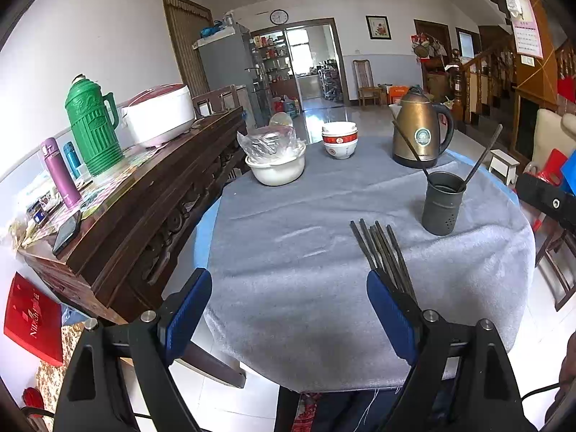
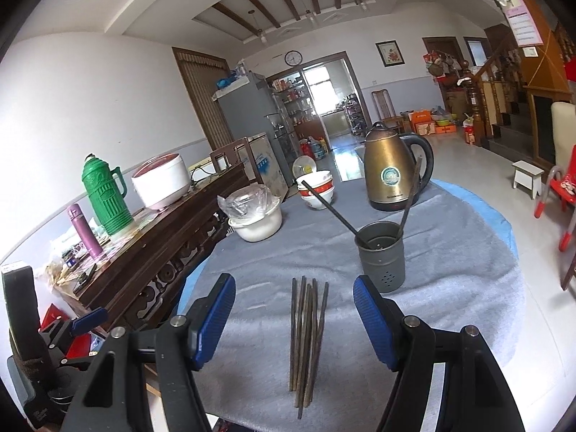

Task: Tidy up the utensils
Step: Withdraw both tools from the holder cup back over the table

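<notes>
Several dark chopsticks [image 2: 306, 338] lie in a loose bundle on the grey cloth near the table's front edge. In the left wrist view the same chopsticks [image 1: 381, 252] run up from behind the right finger. A dark metal holder [image 2: 381, 259] stands upright just behind them with two chopsticks leaning in it, and this holder [image 1: 442, 203] shows at the right for the left wrist. My right gripper [image 2: 293, 281] hangs open above the bundle, not touching it. My left gripper [image 1: 288, 275] is open over bare cloth, left of the bundle.
A bronze kettle [image 1: 419, 133], stacked red-and-white bowls [image 1: 340, 140] and a white bowl with a plastic bag [image 1: 275, 165] stand at the table's far side. A dark wooden sideboard [image 1: 144, 194] on the left carries a green thermos [image 1: 91, 129], rice cooker and phone.
</notes>
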The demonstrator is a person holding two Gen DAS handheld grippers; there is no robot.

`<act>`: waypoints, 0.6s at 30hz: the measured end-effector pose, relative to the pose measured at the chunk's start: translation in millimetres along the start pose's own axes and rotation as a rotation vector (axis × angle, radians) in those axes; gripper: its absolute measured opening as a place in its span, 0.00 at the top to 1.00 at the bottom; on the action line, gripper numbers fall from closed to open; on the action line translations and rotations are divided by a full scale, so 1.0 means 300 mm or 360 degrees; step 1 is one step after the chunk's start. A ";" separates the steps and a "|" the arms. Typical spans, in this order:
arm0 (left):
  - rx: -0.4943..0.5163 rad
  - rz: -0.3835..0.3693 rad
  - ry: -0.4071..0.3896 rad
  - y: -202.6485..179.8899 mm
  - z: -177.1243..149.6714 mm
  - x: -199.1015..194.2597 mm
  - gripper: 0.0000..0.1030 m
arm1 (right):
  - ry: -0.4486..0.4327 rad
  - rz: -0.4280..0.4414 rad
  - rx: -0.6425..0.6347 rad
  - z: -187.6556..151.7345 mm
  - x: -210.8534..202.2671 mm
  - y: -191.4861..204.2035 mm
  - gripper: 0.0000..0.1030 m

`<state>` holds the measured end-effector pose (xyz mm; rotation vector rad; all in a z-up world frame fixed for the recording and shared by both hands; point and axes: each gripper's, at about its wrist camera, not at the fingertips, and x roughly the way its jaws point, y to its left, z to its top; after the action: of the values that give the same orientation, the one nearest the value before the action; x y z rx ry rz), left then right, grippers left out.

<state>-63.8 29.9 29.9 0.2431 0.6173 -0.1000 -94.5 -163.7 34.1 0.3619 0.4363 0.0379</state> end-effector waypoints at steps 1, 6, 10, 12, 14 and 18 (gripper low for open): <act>-0.0005 0.0001 0.0003 0.003 -0.001 0.002 0.14 | 0.0008 -0.0001 -0.0007 -0.002 0.004 0.004 0.30; -0.0019 -0.0005 0.0026 0.010 -0.008 0.019 0.14 | 0.0040 0.0005 0.0001 -0.015 0.023 0.008 0.30; -0.0025 -0.0015 0.0035 0.010 -0.011 0.030 0.14 | 0.0067 -0.0003 0.0003 -0.022 0.044 0.008 0.30; -0.0026 -0.0018 0.0037 0.009 -0.011 0.033 0.14 | 0.0072 -0.0004 0.0003 -0.023 0.050 0.007 0.30; -0.0025 -0.0021 0.0038 0.008 -0.010 0.037 0.14 | 0.0076 -0.0008 -0.0003 -0.024 0.055 0.008 0.30; -0.0025 -0.0024 0.0034 0.006 -0.009 0.043 0.14 | 0.0086 -0.0010 -0.0005 -0.024 0.065 0.010 0.30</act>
<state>-54.4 32.0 20.7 0.2245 0.6410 -0.1069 -79.7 -156.2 21.3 0.3573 0.4907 0.0425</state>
